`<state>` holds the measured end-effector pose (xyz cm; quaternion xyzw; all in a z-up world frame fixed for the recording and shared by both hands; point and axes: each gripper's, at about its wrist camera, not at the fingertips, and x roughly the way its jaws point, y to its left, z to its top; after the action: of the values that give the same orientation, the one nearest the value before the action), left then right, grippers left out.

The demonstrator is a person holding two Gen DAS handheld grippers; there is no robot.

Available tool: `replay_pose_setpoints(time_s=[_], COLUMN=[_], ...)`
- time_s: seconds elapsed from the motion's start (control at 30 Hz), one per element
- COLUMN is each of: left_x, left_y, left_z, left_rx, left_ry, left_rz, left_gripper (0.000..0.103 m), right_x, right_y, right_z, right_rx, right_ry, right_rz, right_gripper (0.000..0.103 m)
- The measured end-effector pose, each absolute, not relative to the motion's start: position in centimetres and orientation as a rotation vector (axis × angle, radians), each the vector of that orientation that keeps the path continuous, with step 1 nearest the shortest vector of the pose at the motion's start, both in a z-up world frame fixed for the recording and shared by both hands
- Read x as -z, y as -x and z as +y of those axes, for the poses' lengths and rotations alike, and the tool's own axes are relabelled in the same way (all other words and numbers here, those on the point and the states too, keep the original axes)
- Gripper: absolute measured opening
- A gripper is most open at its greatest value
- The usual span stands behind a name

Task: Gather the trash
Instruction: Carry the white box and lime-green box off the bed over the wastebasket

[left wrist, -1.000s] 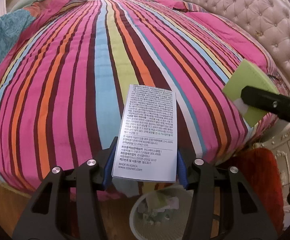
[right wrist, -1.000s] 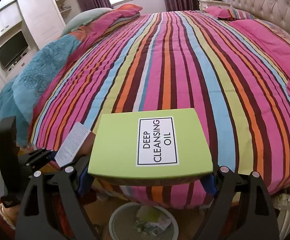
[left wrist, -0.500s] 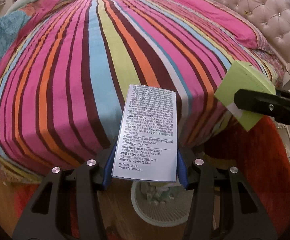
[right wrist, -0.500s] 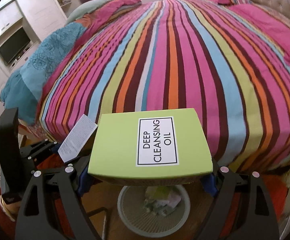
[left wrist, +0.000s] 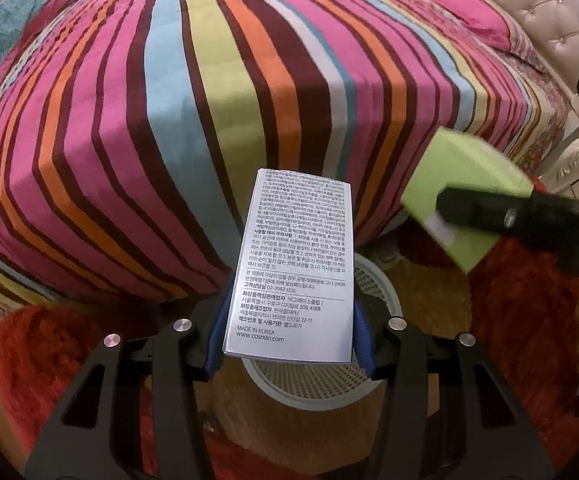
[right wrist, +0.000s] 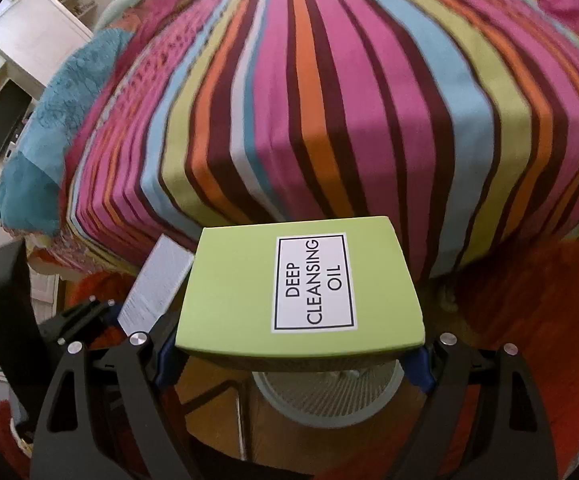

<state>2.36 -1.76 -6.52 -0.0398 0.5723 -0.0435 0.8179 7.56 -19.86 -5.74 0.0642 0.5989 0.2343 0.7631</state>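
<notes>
My left gripper [left wrist: 289,336] is shut on a narrow silver box [left wrist: 293,264] printed with small black text, its blue pads pressing both long sides. My right gripper [right wrist: 293,360] is shut on a wide lime-green box [right wrist: 241,292] labelled DEEP CLEANSING OIL. Both point steeply down past the bed's edge. A round pale mesh waste basket [left wrist: 309,384] stands on the floor directly below the silver box, and this basket [right wrist: 329,400] also shows beneath the green box, partly hidden. The green box [left wrist: 461,184] hangs to the right of the silver box [right wrist: 157,284].
The striped bed cover [left wrist: 169,120] drops off just behind the basket. A shaggy red rug [left wrist: 529,320] flanks the basket on a wooden floor [left wrist: 329,440]. A teal blanket [right wrist: 49,120] lies at the bed's left; a tufted headboard [left wrist: 549,8] rises at right.
Both grippers sank and tipped downward off the bed's edge with their boxes. The basket has slid from the lower frame edge to directly under both boxes.
</notes>
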Motion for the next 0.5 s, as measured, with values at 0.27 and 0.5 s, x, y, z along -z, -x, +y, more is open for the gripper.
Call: replay_pose_setpoints(time_s=[0.27, 0.5], left_x=[9.7, 12.2], left_y=[-2.7, -3.5], left_z=[-1.0, -0.3], left_rx=[0.064, 0.062], left_ry=[0.141, 0.209], left_rz=[1.351, 1.454], left_gripper=[0.050, 0.050], right_x=[9.8, 12.1], right_y=[-7.6, -7.9], right_z=[-19.8, -19.7], right_rx=[-0.486, -0.462], right_ry=[-0.200, -0.224], right_rz=[1.471, 1.569], right_gripper=[0.081, 0.081])
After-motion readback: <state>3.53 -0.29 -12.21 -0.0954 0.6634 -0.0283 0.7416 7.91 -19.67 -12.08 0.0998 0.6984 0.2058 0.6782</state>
